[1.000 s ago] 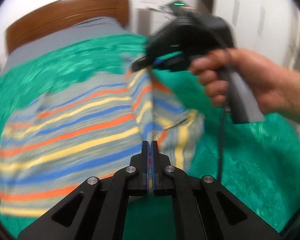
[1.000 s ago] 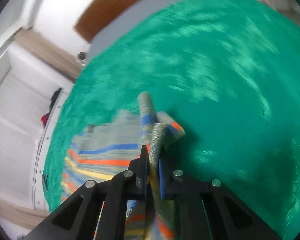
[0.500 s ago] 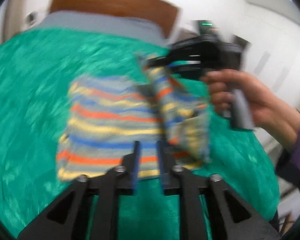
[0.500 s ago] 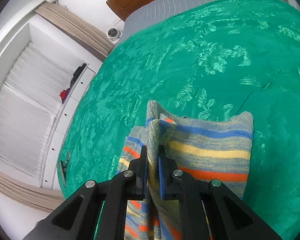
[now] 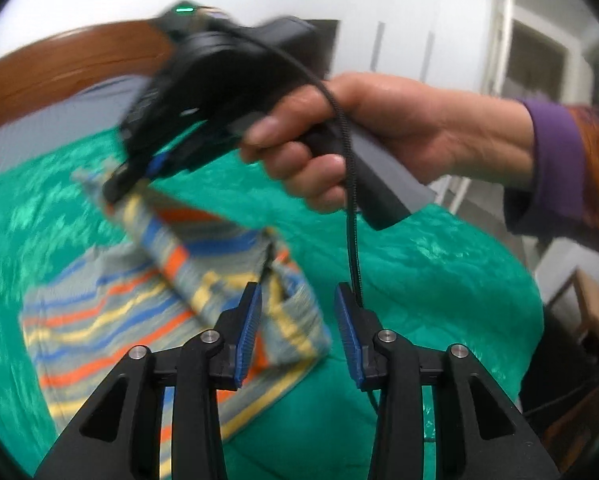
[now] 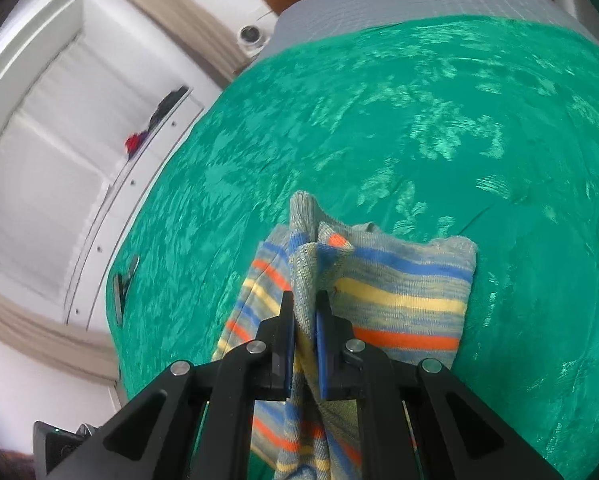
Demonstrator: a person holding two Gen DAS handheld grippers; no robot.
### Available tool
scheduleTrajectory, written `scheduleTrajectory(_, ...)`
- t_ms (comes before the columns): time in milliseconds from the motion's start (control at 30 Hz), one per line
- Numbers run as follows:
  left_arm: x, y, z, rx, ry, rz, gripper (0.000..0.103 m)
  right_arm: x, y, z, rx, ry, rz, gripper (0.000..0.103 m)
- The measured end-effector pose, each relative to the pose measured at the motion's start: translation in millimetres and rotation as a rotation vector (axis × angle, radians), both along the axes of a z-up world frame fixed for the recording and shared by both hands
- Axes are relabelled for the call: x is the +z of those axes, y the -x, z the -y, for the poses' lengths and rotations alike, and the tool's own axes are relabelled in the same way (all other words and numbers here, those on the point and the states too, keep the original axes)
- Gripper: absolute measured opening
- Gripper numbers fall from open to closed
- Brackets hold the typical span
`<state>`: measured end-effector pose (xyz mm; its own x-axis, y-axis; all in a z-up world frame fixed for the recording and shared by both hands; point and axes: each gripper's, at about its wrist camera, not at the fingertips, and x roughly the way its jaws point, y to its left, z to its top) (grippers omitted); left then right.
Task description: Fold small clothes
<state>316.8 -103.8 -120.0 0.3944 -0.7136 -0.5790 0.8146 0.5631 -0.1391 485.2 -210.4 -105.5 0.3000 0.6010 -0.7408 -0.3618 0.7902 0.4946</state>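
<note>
One striped garment (image 6: 403, 292), two claws (image 5: 297, 332), one green bedspread (image 6: 419, 120)

Bedspread (image 6: 419, 128): green, patterned, covering the bed.
Sheet (image 6: 399, 4): grey, at the far end.
Headboard (image 5: 59, 76): brown wood, beyond the sheet.
Curtains (image 6: 187, 20): beige, left, beside white cupboards (image 6: 51, 152).
</note>
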Motion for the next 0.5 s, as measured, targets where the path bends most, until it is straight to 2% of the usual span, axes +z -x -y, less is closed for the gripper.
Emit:
scheduleTrajectory(33, -1, 0, 6, -0.022, -0.016, 0.013, 0.047, 1, 2, -3, 0.011, 0.003, -0.001, 0.009)
scheduleTrajectory(100, -8, 3, 19, -0.061, -0.072, 0.023, 0.048, 2, 4, -8, 0.022, 0.005, -0.002, 0.009)
scheduleTrajectory(133, -13, 1, 23, -0.072, -0.1, 0.015, 0.04, 3, 5, -10, 0.026, 0.009, -0.001, 0.009)
scheduleTrajectory(167, -19, 1, 24, -0.077, -0.128, -0.002, 0.011, 4, 6, -13, 0.029, 0.018, 0.005, 0.009)
scheduleTrajectory(200, -25, 1, 22, -0.073, -0.145, -0.028, 0.007, 5, 7, -13, 0.029, 0.024, 0.008, 0.009)
scheduleTrajectory(333, -29, 15, -15, 0.005, -0.099, -0.042, 0.006, 4, 1, -15, 0.004, 0.046, 0.02, 0.009)
scheduleTrajectory(500, -39, 22, -83, 0.213, -0.053, -0.102, 0.006, -15, -17, -41, -0.011, 0.015, 0.002, 0.009)
